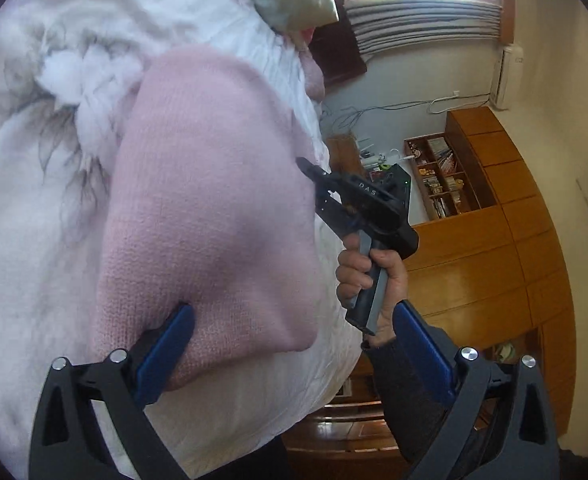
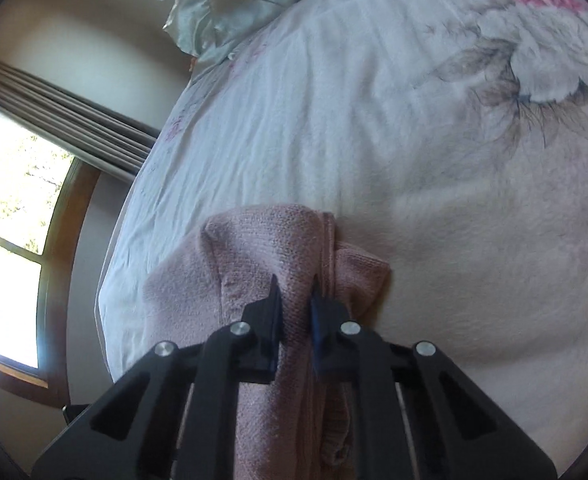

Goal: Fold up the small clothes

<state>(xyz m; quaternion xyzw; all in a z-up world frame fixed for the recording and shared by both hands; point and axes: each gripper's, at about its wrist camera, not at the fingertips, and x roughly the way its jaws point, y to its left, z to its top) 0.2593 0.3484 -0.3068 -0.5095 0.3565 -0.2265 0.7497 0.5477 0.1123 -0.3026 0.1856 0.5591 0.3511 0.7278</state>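
Pink knit garment point(image 1: 205, 200) lies on the bed point(image 1: 21, 240), its edge bunched and pinched tight in our right tool point(image 2: 294, 296). Our left tool point(image 1: 289, 344) gapes wide, holding nothing. We judge a fold in hand; next, carry that edge across. Bare sheet lies ahead; the bed's edge is near.

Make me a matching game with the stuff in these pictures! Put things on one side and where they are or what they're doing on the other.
Things:
1. Left tongs
2. Right tongs
3. Pink knitted garment
4. Pale shiny pillow

States:
A. shut on pink knit
B. at the far end of the flowered white bedsheet
C. wide open
D. lying on the bed, pinched at one edge

Pairs: 1-C, 2-A, 3-D, 4-B
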